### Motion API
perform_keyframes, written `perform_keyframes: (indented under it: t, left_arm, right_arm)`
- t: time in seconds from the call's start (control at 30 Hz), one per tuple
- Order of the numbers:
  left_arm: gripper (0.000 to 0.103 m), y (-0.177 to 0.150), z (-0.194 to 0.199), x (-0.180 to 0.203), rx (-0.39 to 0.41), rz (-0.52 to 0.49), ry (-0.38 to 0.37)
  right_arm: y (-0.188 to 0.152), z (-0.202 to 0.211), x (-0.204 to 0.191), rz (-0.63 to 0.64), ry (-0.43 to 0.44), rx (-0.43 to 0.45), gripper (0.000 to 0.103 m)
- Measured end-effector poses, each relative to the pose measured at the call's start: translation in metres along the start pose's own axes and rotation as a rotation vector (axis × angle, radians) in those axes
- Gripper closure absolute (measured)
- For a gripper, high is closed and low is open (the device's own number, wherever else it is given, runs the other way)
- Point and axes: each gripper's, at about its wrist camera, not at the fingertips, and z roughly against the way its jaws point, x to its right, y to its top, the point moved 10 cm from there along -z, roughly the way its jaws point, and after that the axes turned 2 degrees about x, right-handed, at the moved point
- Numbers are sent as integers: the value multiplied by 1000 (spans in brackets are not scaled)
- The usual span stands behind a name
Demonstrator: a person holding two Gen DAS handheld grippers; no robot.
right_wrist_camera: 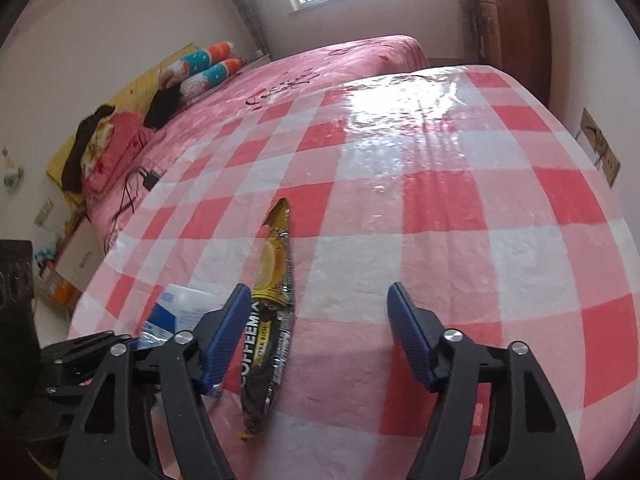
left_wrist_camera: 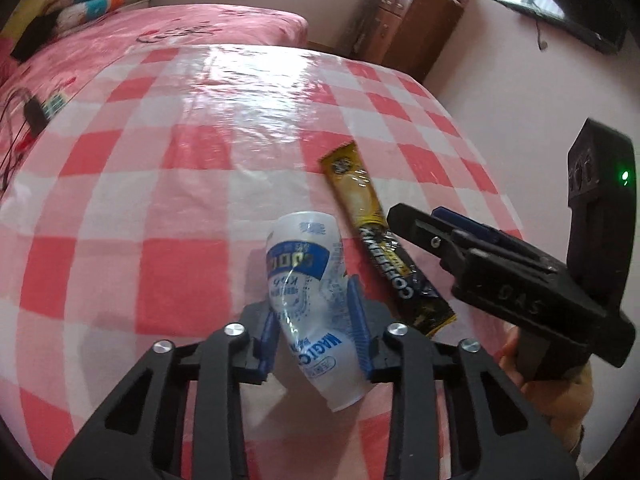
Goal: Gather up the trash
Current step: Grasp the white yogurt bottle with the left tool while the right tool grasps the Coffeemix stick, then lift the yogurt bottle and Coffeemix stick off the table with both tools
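Note:
A crumpled clear plastic bottle (left_wrist_camera: 308,276) with a blue and white label lies tilted on the red and white checked tablecloth (left_wrist_camera: 168,200). My left gripper (left_wrist_camera: 314,312) is shut on it, its blue pads pressing in the bottle's sides. Just right of the bottle lies a yellow and black coffee sachet (left_wrist_camera: 372,224). In the right wrist view the sachet (right_wrist_camera: 272,300) lies flat between the fingers of my right gripper (right_wrist_camera: 318,300), close to the left pad (right_wrist_camera: 224,332). That gripper is open, and its right pad stands well clear of the sachet. The bottle (right_wrist_camera: 176,312) shows at lower left.
A pink bed (right_wrist_camera: 320,68) with patterned pillows (right_wrist_camera: 208,64) stands beyond the table, a black charger and cable (right_wrist_camera: 148,180) on it. A wooden cabinet (left_wrist_camera: 408,32) stands at the back right. The table's right edge (left_wrist_camera: 472,132) drops off beside the wall.

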Motion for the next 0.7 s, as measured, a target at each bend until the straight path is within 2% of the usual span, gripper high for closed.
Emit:
perform_keyframes:
  t: [0.13, 0.3, 0.4, 0.5, 0.6, 0.7]
  left_arm:
    - [75, -3, 9, -14, 17, 39, 2]
    - [76, -8, 17, -29, 32, 81, 2]
    - [77, -9, 20, -32, 38, 95, 0]
    - [77, -10, 23, -35, 43, 103, 0]
    - [77, -9, 24, -37, 48, 107, 0]
    - [77, -11, 26, -38, 52, 112, -4]
  right_arm:
    - [-1, -9, -16, 80, -43, -22, 44]
    - [-3, -16, -23, 167, -130, -41, 48]
    - [-4, -18, -28, 194, -155, -45, 51]
    - [-5, -20, -29, 227, -189, -48, 58]
    - [-6, -21, -33, 254, -192, -49, 70]
    - [-7, -22, -39, 292, -218, -43, 72]
